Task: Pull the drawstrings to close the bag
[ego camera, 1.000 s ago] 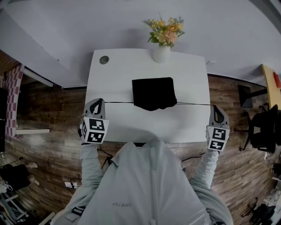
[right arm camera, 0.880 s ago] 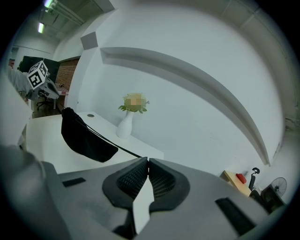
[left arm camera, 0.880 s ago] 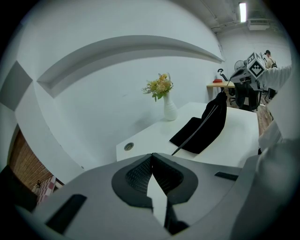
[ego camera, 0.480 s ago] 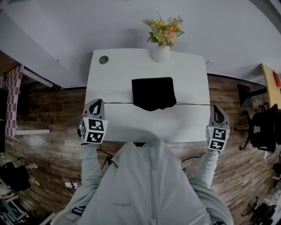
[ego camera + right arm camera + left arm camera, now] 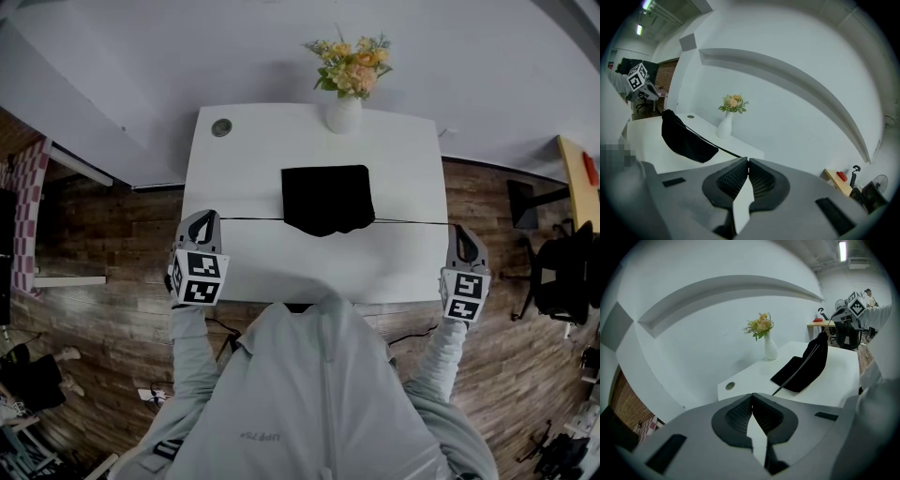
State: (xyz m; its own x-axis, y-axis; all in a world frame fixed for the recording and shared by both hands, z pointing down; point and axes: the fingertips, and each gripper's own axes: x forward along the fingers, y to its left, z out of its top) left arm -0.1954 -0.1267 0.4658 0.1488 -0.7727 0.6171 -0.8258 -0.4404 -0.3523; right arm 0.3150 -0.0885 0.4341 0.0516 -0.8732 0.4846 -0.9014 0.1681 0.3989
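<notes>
A black drawstring bag (image 5: 328,198) lies in the middle of the white table (image 5: 253,169), its gathered mouth toward the person. One thin black drawstring (image 5: 251,219) runs taut from the mouth out to the left, another drawstring (image 5: 412,221) out to the right. My left gripper (image 5: 210,217) is shut on the left string's end at the table's left edge. My right gripper (image 5: 461,228) is shut on the right string's end, just past the right edge. In the left gripper view the bag (image 5: 802,369) stands pulled up by the string (image 5: 794,373). The right gripper view shows the bag (image 5: 684,138) and its string (image 5: 725,150).
A white vase of flowers (image 5: 345,111) stands at the table's far edge, behind the bag. A round cable hole (image 5: 221,127) sits in the far left corner. Wooden floor surrounds the table; a black chair (image 5: 562,272) and a desk stand to the right.
</notes>
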